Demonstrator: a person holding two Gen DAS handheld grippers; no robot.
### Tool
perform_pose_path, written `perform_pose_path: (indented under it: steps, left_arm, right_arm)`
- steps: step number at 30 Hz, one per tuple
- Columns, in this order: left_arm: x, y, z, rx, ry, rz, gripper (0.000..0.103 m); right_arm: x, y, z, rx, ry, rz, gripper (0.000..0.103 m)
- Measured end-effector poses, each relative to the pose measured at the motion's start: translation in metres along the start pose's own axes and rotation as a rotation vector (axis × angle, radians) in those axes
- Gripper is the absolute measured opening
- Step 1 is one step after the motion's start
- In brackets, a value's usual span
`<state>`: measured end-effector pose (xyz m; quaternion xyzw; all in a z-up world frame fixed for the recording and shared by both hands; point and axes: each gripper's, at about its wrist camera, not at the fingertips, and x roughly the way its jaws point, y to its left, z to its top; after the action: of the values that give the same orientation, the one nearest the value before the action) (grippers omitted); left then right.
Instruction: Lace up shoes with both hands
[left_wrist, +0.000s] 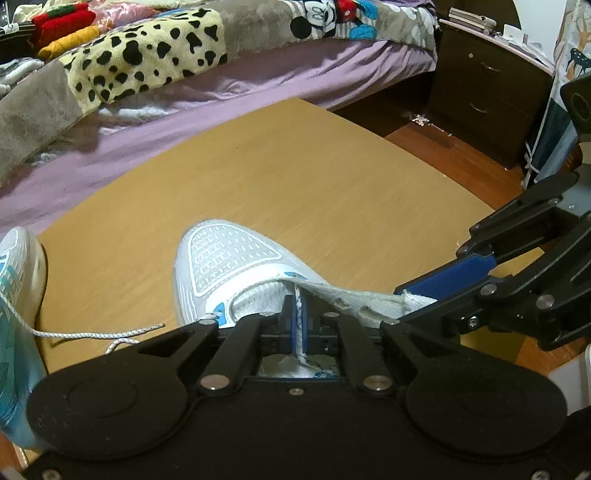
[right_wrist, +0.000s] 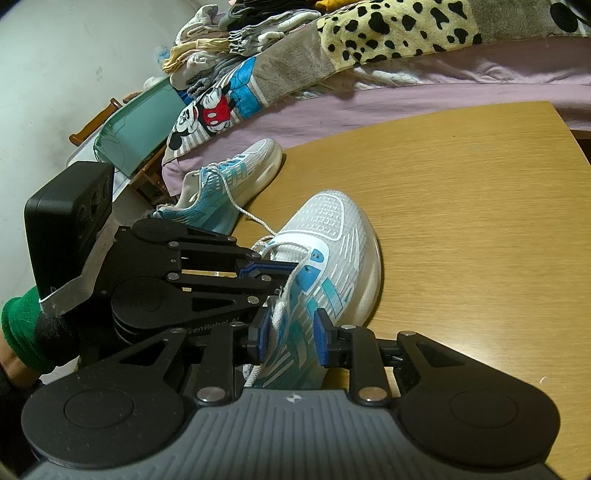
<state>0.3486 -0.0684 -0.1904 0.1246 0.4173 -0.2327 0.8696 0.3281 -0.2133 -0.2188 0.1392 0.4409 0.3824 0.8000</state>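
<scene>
Both grippers were black linkage frames with silver pivot screws and blue finger pads (right_wrist: 320, 338). The left hand (right_wrist: 37, 332) wore a dark glove with a green cuff.

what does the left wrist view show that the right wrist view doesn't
Only the left wrist view: a dark wooden bedside cabinet and the left gripper shut on a white shoelace.

Only the right wrist view: a pale green plastic lid, a hand in a green-cuffed glove, and the right gripper straddling the shoe's side.

Both: the white and blue mesh sneaker on the tan wooden table, a second matching sneaker, and the spotted blanket.
</scene>
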Motion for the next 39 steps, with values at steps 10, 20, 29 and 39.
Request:
perform_pose_path:
  steps: [10, 20, 29, 39]
  left_arm:
    - [0.002, -0.008, -0.006, 0.113, -0.008, 0.043, 0.002]
    - [0.009, -0.033, -0.018, 0.399, -0.034, 0.158, 0.002]
    - [0.007, -0.035, -0.023, 0.459, -0.056, 0.207, 0.002]
    - [0.007, -0.026, -0.017, 0.275, -0.087, 0.178, 0.002]
  right_arm:
    - [-0.023, -0.011, 0.001, 0.06, -0.034, 0.09, 0.031]
    - [-0.019, -0.027, 0.006, 0.189, -0.121, 0.009, 0.031]
    - [0.003, -0.025, 0.01, 0.231, -0.144, -0.025, 0.031]
    - [0.019, -0.023, 0.009, 0.231, -0.107, -0.056, 0.03]
